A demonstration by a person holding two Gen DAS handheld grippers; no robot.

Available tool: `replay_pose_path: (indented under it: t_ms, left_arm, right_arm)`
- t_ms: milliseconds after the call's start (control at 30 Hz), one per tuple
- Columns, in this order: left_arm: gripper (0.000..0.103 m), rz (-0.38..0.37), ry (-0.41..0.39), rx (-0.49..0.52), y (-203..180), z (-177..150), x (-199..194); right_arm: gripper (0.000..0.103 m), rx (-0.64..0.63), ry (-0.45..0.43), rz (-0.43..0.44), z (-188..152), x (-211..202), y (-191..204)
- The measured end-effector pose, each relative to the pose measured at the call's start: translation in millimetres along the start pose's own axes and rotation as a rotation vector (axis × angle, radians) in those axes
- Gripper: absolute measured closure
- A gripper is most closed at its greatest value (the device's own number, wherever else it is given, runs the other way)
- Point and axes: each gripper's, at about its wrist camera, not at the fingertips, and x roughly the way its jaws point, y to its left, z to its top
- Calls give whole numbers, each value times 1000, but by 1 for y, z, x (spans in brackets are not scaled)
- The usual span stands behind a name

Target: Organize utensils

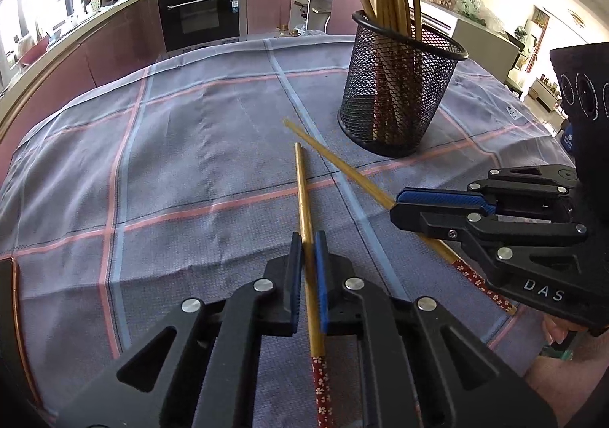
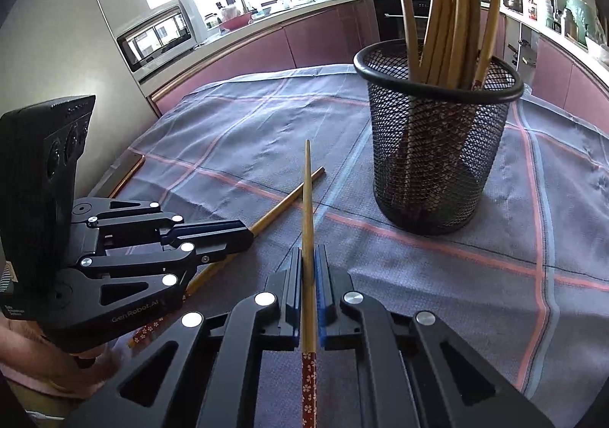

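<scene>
Two bamboo chopsticks with red flowered handles lie crossed over the checked tablecloth. My left gripper (image 1: 307, 241) is shut on one chopstick (image 1: 302, 192), which points away towards the table's middle. My right gripper (image 2: 308, 253) is shut on the other chopstick (image 2: 307, 199), its tip aimed just left of the black mesh cup (image 2: 437, 146). In the left wrist view the right gripper (image 1: 396, 209) comes in from the right, holding its chopstick (image 1: 342, 165). In the right wrist view the left gripper (image 2: 249, 233) holds its chopstick (image 2: 289, 205). The mesh cup (image 1: 399, 85) stands upright with several chopsticks in it.
A grey-blue tablecloth (image 1: 190, 161) with pink and blue lines covers the table, whose copper-trimmed edge (image 2: 129, 176) shows at the left. Kitchen cabinets, an oven (image 1: 198, 13) and a microwave (image 2: 160, 35) stand beyond. A person's hand (image 1: 555, 329) holds the right gripper.
</scene>
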Motion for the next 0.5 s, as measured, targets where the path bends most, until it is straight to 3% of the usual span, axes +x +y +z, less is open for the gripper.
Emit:
replay_pose_path:
  t_ms: [133,367,500]
  left_arm:
    - [90,10,10,7,0,-1,3]
    - [90,18,5,18,-2,-1,4]
    - [95,19,4,14,-3,-1,4]
  right_arm:
    - [96,-2,21,-18,-1,7,1]
    - [94,-39,19,-56,-4,9,4]
    - [97,-34,12,-58,-5,9,2]
